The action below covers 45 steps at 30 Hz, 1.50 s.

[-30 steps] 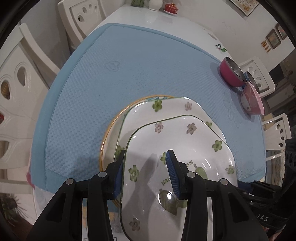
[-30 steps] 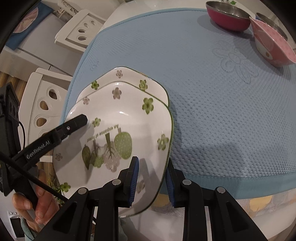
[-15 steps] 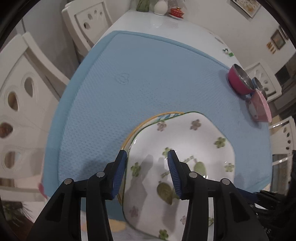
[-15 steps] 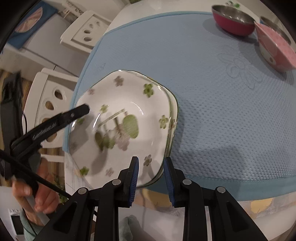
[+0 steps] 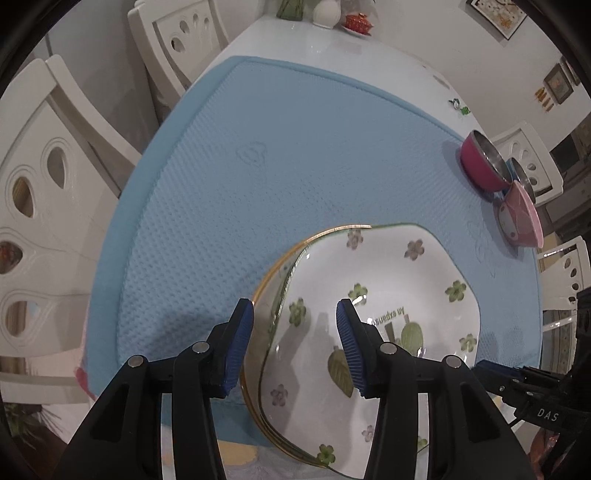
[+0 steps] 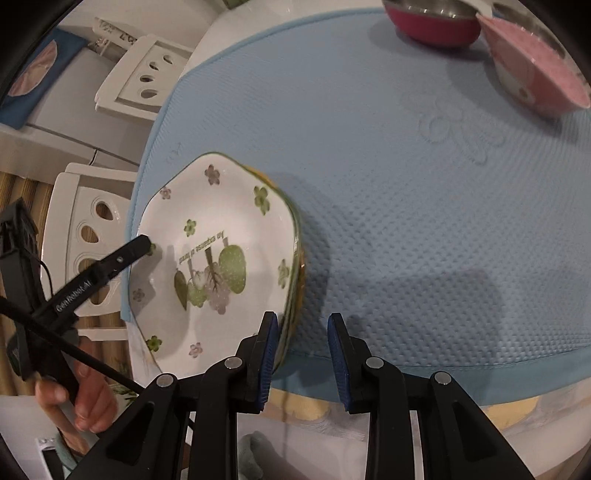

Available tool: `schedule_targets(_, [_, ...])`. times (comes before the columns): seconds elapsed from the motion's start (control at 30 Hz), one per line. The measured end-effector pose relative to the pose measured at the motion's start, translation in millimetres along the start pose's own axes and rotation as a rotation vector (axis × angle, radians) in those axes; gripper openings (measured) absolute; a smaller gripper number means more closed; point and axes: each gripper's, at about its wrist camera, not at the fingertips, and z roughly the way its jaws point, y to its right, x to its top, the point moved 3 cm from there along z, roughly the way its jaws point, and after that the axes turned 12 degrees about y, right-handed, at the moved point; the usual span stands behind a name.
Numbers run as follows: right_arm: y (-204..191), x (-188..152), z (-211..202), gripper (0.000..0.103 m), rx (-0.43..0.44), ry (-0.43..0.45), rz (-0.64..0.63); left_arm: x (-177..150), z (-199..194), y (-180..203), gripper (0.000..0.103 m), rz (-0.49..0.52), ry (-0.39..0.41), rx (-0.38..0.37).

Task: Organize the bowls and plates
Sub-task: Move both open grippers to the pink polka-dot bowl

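Note:
A white floral plate (image 5: pixel 388 295) lies on top of a stack with another floral plate and a gold-rimmed plate (image 5: pixel 273 269) beneath, at the near edge of the blue mat (image 5: pixel 258 147). The top plate also shows in the right wrist view (image 6: pixel 221 236). My left gripper (image 5: pixel 295 343) is open, its jaws either side of the stack's left rim without gripping. My right gripper (image 6: pixel 301 350) is open, its jaws either side of the stack's right rim. The left gripper's finger (image 6: pixel 122 258) reaches over the plate in the right wrist view.
A magenta steel bowl (image 5: pixel 480 158), a blue steel bowl (image 5: pixel 521 173) and a pink bowl (image 5: pixel 521 218) sit at the mat's far right. White chairs (image 5: pixel 44 177) surround the white table (image 5: pixel 332 48). Small ornaments (image 5: pixel 356 22) stand at the far end.
The top floral plate was lowered from a tilted, held position onto the stack. Both grippers opened and let go of it, staying at the stack's rim.

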Motion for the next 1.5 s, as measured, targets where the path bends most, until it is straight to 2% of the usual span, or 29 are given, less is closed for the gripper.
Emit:
schedule_targets(0.23, [-11.6,2.3,-7.5,0.028,-0.007,0.013,-0.024,1.5,-12.2,-0.8,0.044,-0.009,0.026,-0.012])
schedule_targets(0.37, [-11.3,11.1,-13.2,0.028,-0.005,0.022,-0.039,6.4,-27.0,-3.0,0.044,-0.048,0.065,-0.015])
schedule_targets(0.67, [-10.0,14.6,-18.9,0.028,0.058,-0.009,-0.124,-2.8,-48.8,13.2,0.044,-0.096,0.107,0.018])
schedule_targets(0.8, [10.7,18.9,-36.3,0.028,0.071,0.011,-0.119,1.1,-48.5,43.2,0.044,-0.098,0.105,-0.015])
schedule_targets(0.97, [52.7,28.3,-61.1,0.028,0.066,0.046,-0.058,9.3,-43.3,99.8,0.044,-0.018,0.109,-0.066])
schedule_targets(1.17, [80.7,40.4,-92.9,0.029,0.023,0.109,-0.096,14.7,-31.5,157.7,0.044,0.036,0.075,-0.142])
schedule_targets(1.2, [84.7,43.3,-97.0,0.031,0.021,0.121,-0.094,16.2,-30.1,165.7,0.044,0.043,0.072,-0.154])
schedule_targets(1.27, [98.2,51.8,-107.9,0.045,0.019,0.157,-0.063,19.3,-30.3,183.5,0.044,0.062,0.072,-0.200])
schedule_targets(1.3, [105.8,56.1,-113.0,0.056,0.023,0.174,-0.046,20.5,-32.1,193.5,0.047,0.075,0.077,-0.228])
schedule_targets(1.37, [123.8,66.4,-123.2,0.058,0.027,0.210,-0.007,25.7,-35.4,213.8,0.061,0.095,0.092,-0.282])
schedule_targets(1.4, [132.6,71.2,-126.8,0.058,0.022,0.220,0.010,28.7,-36.3,221.9,0.072,0.097,0.101,-0.305])
schedule_targets(1.5, [160.2,84.4,-136.2,0.058,-0.002,0.256,0.059,39.4,-33.1,244.1,0.074,0.118,0.120,-0.339])
